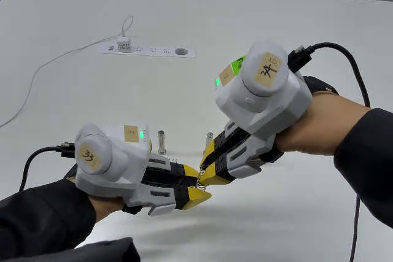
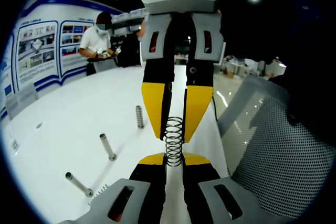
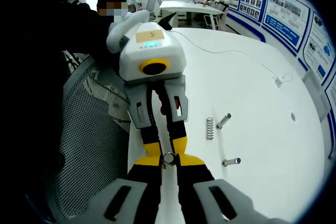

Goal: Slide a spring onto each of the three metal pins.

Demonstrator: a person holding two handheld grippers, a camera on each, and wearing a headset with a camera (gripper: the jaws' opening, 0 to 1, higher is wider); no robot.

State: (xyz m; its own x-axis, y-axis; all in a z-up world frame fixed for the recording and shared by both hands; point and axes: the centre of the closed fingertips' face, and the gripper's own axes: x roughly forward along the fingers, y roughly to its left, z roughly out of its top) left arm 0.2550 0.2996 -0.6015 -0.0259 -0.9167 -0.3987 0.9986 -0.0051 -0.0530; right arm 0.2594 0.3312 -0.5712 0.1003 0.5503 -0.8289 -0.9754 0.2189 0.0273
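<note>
At the lower left of the head view a dark-sleeved forearm comes in low and nearly level. The left hand (image 1: 105, 204) is mostly hidden under the white-and-black left gripper (image 1: 194, 186), whose yellow tips point right. Its jaws are pinched on one end of a thin coiled steel spring (image 1: 200, 181). From the upper right the other forearm slopes down, and the right hand (image 1: 307, 128) tilts the right gripper (image 1: 209, 167) down-left. That gripper nips the spring's other end, tip to tip with the first. Upright metal pins (image 1: 161, 142) stand on the white table (image 1: 73, 23) just behind, and one is partly covered by the right gripper. In the left gripper view a second spring (image 2: 139, 116) stands upright; I cannot tell whether a pin is inside it.
</note>
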